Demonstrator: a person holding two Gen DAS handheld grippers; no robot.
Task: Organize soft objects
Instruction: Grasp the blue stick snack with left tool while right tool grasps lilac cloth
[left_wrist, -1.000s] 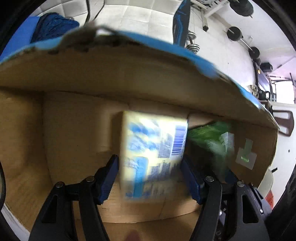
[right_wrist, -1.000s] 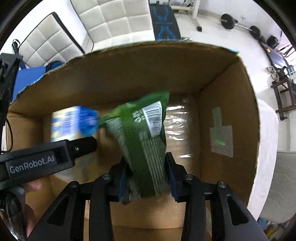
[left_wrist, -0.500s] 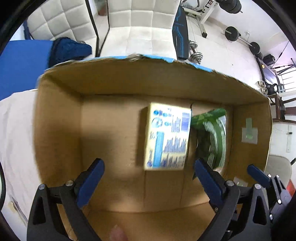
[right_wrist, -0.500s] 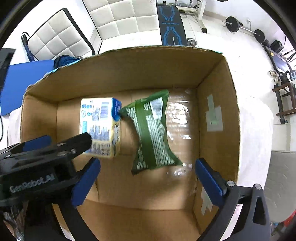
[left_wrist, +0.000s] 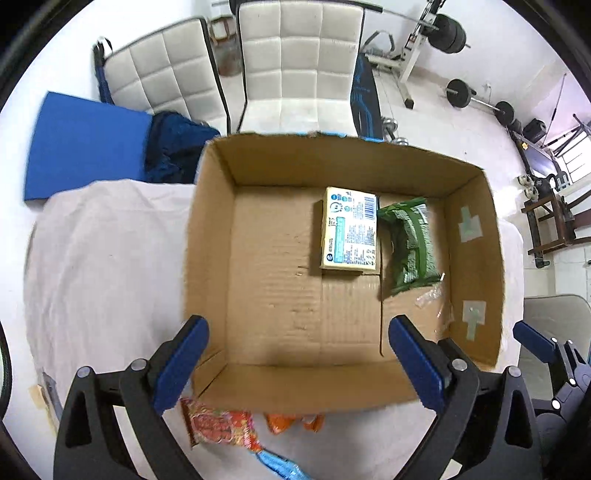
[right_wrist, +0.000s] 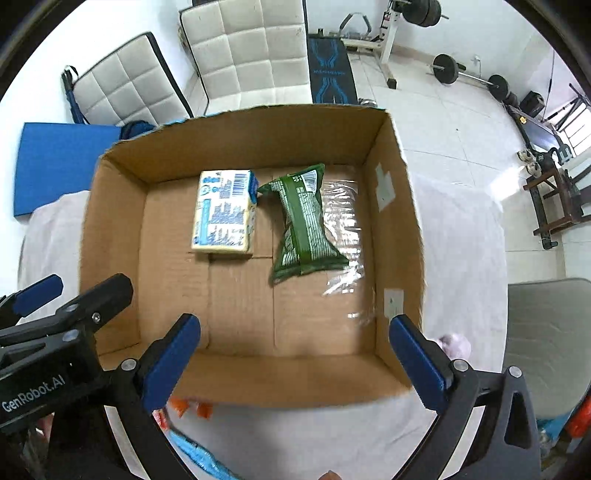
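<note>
Left wrist view: orange packet (left_wrist: 293, 424) half behind cardboard box (left_wrist: 210, 236).

I see a pale yellow pack (left_wrist: 349, 229) printed blue, a green packet (left_wrist: 410, 245) (white barcode), a brown cardboard box (left_wrist: 210, 258), and blue pads on my black grippers.

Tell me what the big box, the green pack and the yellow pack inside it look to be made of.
Cardboard box: brown corrugated board, matte, with fluting lines and ragged cut edges.
Green pack: probably thin plastic film, slightly glossy, crinkled, with crimped ends.
Yellow and blue pack: printed wrapper, likely plastic film over a soft block; its material is less clear.
</note>
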